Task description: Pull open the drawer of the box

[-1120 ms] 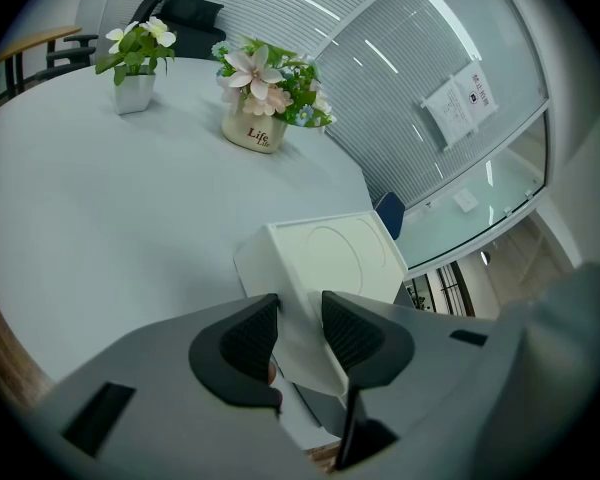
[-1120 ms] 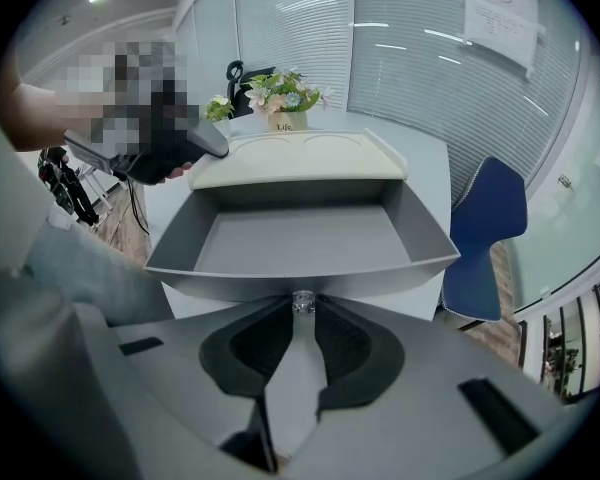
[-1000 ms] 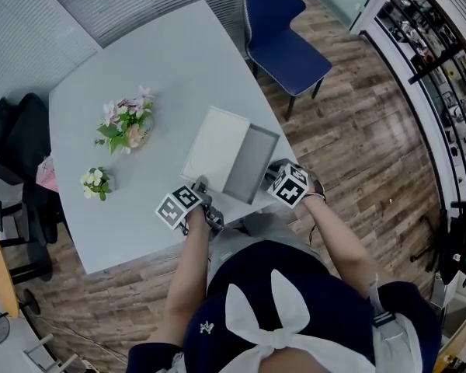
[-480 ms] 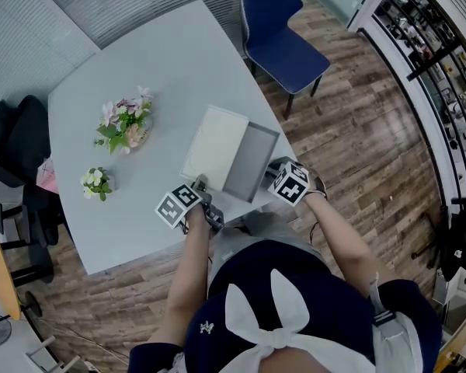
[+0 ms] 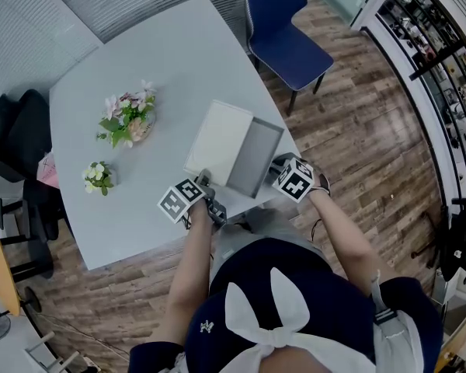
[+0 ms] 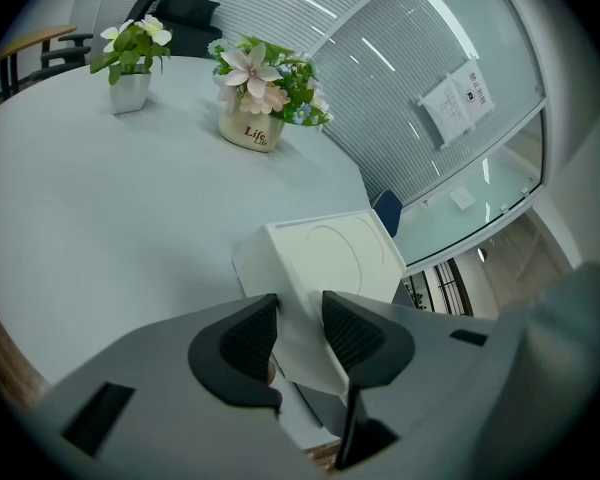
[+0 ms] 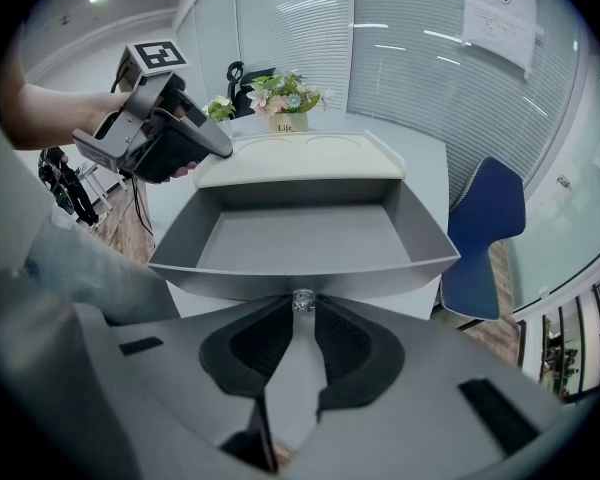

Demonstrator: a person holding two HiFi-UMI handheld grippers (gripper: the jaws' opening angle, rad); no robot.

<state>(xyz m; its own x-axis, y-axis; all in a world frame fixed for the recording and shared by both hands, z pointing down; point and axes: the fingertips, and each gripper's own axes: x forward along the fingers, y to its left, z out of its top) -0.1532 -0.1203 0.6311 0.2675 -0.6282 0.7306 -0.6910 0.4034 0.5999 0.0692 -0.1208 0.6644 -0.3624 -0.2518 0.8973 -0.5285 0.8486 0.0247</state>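
Jaws of my right gripper [image 7: 300, 313] pinch narrow on knob [image 7: 301, 299] at their tips; drawer [image 7: 290, 243] stands open just beyond. On my left gripper [image 6: 298, 320], jaws set wide, clamping box [image 6: 330, 258] corner between them.

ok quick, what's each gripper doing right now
left gripper: closed on the box corner
right gripper: closed on the drawer knob

Head view: jaws of left hand-held gripper [image 5: 203, 183] and right hand-held gripper [image 5: 275, 168] are covered by marker cubes [image 5: 179, 201]; small clear knob [image 7: 301, 301] is hidden there | left gripper view: white rectangular box [image 6: 330, 258] corner is masked by pads [image 6: 355, 333] | white paper wall notice [image 6: 458, 100]: print cannot be read
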